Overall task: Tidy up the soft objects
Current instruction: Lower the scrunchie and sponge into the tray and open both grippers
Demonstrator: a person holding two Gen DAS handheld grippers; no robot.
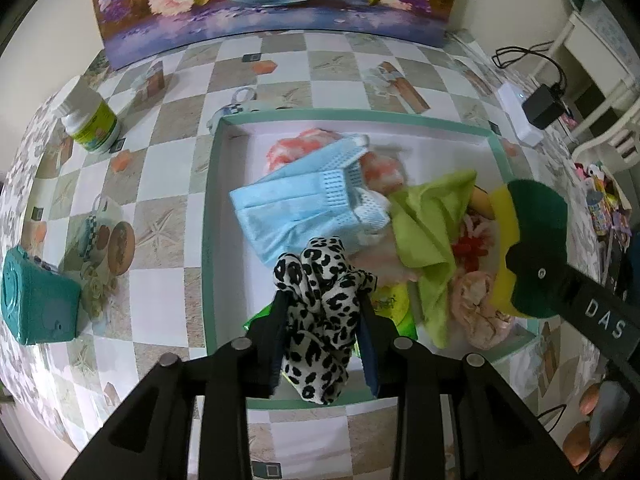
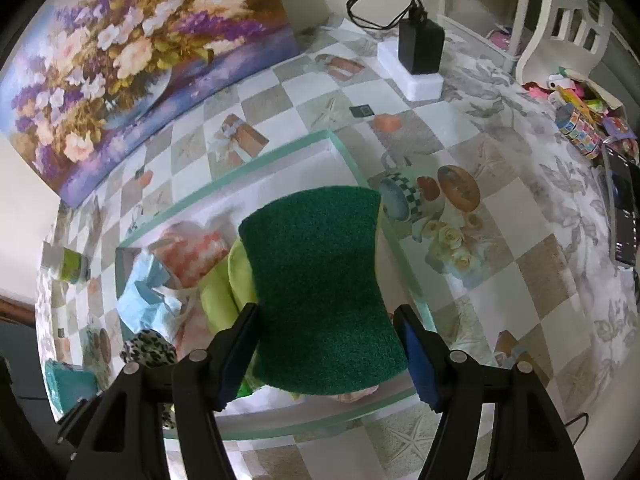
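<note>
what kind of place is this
Probably a home, a living or dining room: a table under a printed checked tablecloth, a flower painting against the wall, and a white chair beside a heap of toys.

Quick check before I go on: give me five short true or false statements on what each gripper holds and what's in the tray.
1. The left gripper grips a leopard-print cloth. True.
2. The right gripper is empty. False: it holds a green-and-yellow scouring sponge.
3. A light blue face mask lies in the green-rimmed white tray. True.
4. The white-lidded green jar sits in the tray. False: it stands outside on the tablecloth.
5. A lime-green cloth is in the tray. True.
</note>
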